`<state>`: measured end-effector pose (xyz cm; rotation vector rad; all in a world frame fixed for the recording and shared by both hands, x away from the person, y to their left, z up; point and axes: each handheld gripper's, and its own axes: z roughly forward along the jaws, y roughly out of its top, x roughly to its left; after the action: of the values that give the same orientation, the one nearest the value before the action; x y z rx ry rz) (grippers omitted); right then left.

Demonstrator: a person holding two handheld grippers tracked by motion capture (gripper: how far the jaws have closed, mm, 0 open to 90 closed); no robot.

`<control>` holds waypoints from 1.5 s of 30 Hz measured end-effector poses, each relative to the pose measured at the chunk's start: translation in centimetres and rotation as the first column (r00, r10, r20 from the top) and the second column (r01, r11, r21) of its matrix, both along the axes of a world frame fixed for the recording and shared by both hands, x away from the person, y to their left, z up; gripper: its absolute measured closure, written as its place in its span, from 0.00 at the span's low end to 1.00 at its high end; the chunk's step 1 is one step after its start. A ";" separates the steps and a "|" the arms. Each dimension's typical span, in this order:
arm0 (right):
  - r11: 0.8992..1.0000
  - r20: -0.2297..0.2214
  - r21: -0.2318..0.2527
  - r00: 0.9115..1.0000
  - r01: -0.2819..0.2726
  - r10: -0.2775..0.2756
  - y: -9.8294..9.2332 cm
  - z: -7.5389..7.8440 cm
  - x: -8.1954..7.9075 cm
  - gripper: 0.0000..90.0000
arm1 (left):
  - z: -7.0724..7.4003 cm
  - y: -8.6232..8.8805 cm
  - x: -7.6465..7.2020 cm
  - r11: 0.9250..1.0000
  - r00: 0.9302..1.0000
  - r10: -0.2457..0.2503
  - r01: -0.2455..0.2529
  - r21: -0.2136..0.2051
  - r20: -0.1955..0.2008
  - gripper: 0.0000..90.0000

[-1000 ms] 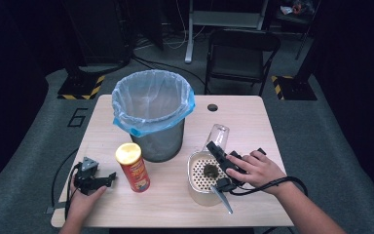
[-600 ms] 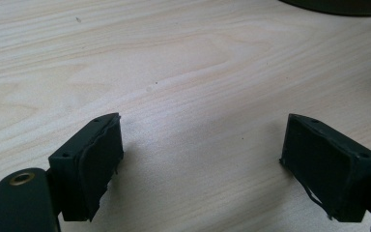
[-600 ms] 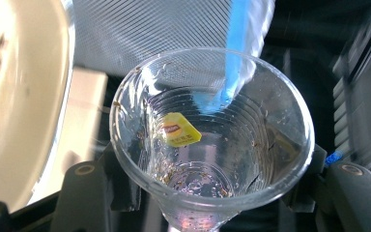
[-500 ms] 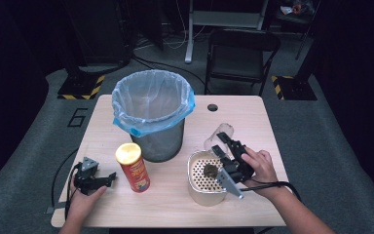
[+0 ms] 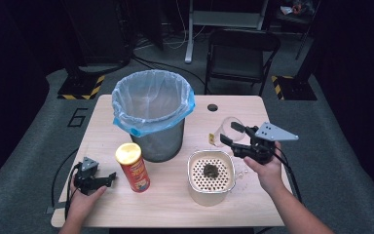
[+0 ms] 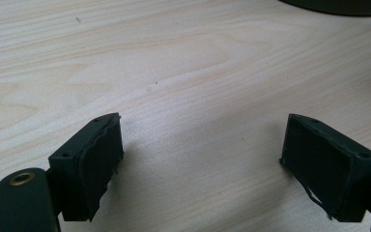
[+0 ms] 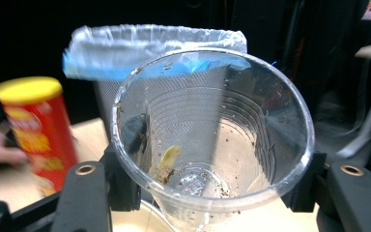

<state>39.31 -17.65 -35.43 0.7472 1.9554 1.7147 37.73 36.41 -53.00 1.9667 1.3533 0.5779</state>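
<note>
My right gripper (image 5: 230,132) is shut on a clear plastic cup (image 5: 223,127), held above the table just right of the bin. In the right gripper view the cup (image 7: 212,145) lies on its side with its mouth toward the camera, one jaw on each side of its wall, with wet bits and specks inside. Below it stands a cream container with a perforated insert (image 5: 191,170) and a dark clump (image 5: 210,170) on it. My left gripper (image 5: 108,178) rests on the table at the front left; its jaws (image 6: 200,159) stand open over bare wood.
A mesh bin (image 5: 151,117) lined with a blue-edged clear bag stands mid-table. A red chips can (image 5: 132,167) with a yellow lid stands between the left gripper and the container. A small round hole (image 5: 212,107) sits in the tabletop behind. A folding chair (image 5: 241,53) stands beyond the table.
My right hand has lifted and swung to the right with the cup, so the gripper points left toward the bin. The left hand has stayed put.
</note>
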 end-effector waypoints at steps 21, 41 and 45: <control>0.997 -0.077 -0.071 0.997 0.025 -0.030 0.3 4.4 3.5 0.42 | -0.1 0.0 0.0 1.000 1.000 0.003 -0.003 -0.001 0.006 0.16; 0.996 -0.092 -0.088 0.996 -0.016 0.008 1.5 6.5 2.1 0.42 | 0.0 0.0 0.0 1.000 1.000 -0.007 0.007 0.002 -0.001 0.15; 0.995 -0.102 -0.095 0.995 -0.018 0.008 1.8 6.8 1.9 0.42 | 0.0 0.0 0.0 1.000 1.000 -0.009 0.009 0.002 0.000 0.14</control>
<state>41.22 -15.89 -28.67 0.8034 2.0989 1.6066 37.76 36.40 -53.01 1.9733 1.3439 0.5760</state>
